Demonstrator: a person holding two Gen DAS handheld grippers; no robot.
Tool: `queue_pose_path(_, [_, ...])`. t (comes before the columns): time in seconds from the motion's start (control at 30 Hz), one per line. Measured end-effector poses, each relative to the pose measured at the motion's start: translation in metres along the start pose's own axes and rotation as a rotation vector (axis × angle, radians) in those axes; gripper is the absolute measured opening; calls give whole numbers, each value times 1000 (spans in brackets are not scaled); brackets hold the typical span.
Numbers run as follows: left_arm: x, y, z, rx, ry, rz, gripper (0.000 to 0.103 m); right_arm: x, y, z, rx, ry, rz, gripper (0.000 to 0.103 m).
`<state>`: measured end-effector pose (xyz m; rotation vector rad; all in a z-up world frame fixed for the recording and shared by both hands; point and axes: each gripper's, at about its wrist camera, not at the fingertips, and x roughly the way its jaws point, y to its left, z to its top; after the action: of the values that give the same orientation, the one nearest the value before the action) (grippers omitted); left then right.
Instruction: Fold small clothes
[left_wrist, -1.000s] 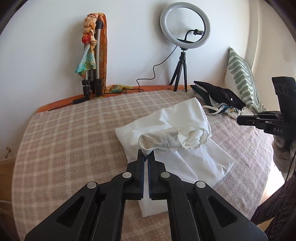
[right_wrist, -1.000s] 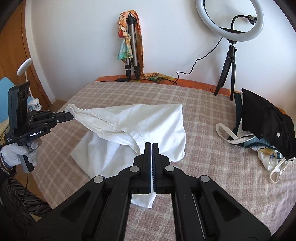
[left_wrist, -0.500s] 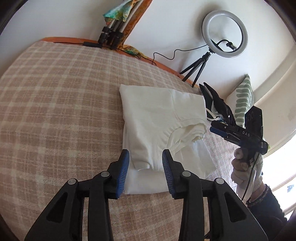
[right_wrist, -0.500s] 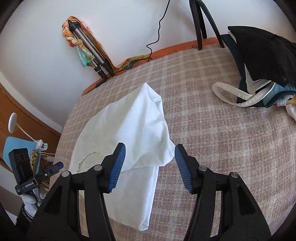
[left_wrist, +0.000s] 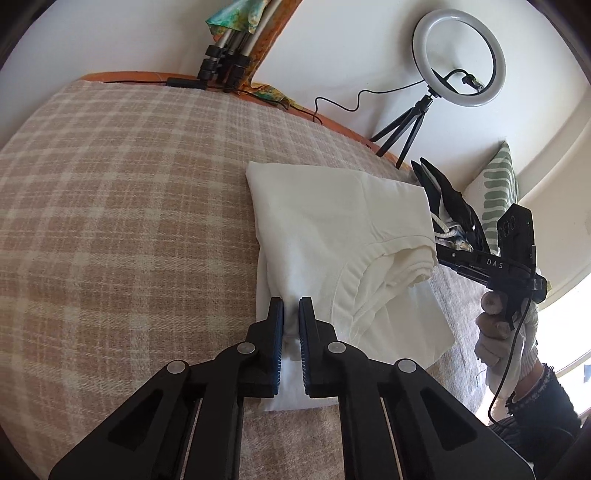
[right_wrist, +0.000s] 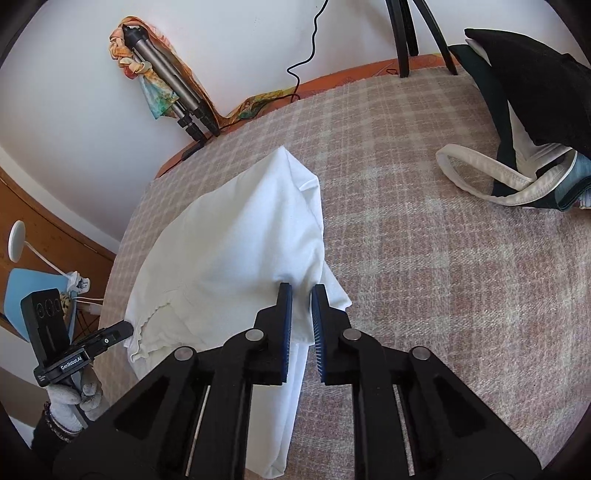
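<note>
A white garment (left_wrist: 325, 221) lies folded over on the checked blanket (left_wrist: 129, 203). My left gripper (left_wrist: 291, 306) is shut on the near fold edge, with white cloth pinched between its blue pads. In the right wrist view, my right gripper (right_wrist: 301, 291) is closing its jaws on the garment (right_wrist: 236, 240) at its right edge, where the cloth puckers between the pads. The left wrist view shows the right gripper (left_wrist: 441, 254) at the ribbed hem, held by a gloved hand (left_wrist: 506, 332). The right wrist view shows the left gripper (right_wrist: 127, 326) at the opposite hem.
A pile of black and white clothes (right_wrist: 535, 92) lies at the bed's far right, beside a striped pillow (left_wrist: 498, 192). A ring light (left_wrist: 458, 59) on a tripod and a scarf-draped tripod (right_wrist: 166, 92) stand along the wall.
Both grippers held the garment up a second ago, then opened and dropped low. The garment now lies folded flat, and both grippers have closed again on its near edges.
</note>
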<state>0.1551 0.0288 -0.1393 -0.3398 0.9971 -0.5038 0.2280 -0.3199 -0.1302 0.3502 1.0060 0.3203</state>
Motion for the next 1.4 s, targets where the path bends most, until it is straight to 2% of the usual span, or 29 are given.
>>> queue_pose_path(0.03, [0,0,1,-2,0,-1,5,-1,-3,0,14,-7,-3,51])
queue_pose_path(0.07, [-1,0,1,-3,-2,-3,5,-1,-6,0,24,-16,-7,56])
queue_pose_path(0.2, [-5,-1,0,-13,-9,-26,4,10,-4,-3,21,32,22,55])
queue_pose_path(0.23, [-5,-2,1,-23,-2,-29,5,12,-2,-4,11,37,22,50])
queue_pose_path(0.27, [-4,-1,1,-41,7,-39,5,16,1,-5,3,46,20,36])
queue_pose_path(0.3, [-4,0,1,-57,11,-45,5,18,3,-5,-5,53,7,29])
queue_pose_path(0.33, [-4,1,1,-63,10,-42,5,19,4,-6,-11,54,1,16])
queue_pose_path(0.37, [-4,1,1,-61,10,-39,5,18,5,-6,-13,52,2,14])
queue_pose_path(0.47, [1,-4,0,-33,10,-40,5,14,11,-3,-36,40,-6,11])
queue_pose_path(0.57, [5,-13,0,23,13,-29,4,6,18,-1,-31,31,28,10])
queue_pose_path(0.73, [-10,-10,11,1,-37,-71,2,-24,36,0,-42,-11,100,10])
queue_pose_path(0.83, [-20,-1,16,-54,-65,-111,2,-42,37,-2,25,-28,210,10])
queue_pose_path(0.97, [-29,9,15,-118,-74,-158,2,-57,26,-20,181,-18,379,10])
queue_pose_path(1.07, [-37,13,9,-128,-73,-174,2,-66,17,-40,221,-17,387,10])
queue_pose_path(1.17, [-40,22,-1,-166,-50,-193,1,-66,1,-65,282,26,403,10])
queue_pose_path(1.27, [-42,31,-12,-208,-34,-208,1,-62,-13,-81,299,51,356,10])
queue_pose_path(1.33, [-45,32,-16,-193,-45,-184,1,-58,-24,-82,321,58,357,9])
queue_pose_path(1.4, [-51,30,-18,-141,-90,-119,1,-60,-27,-78,296,38,316,10])
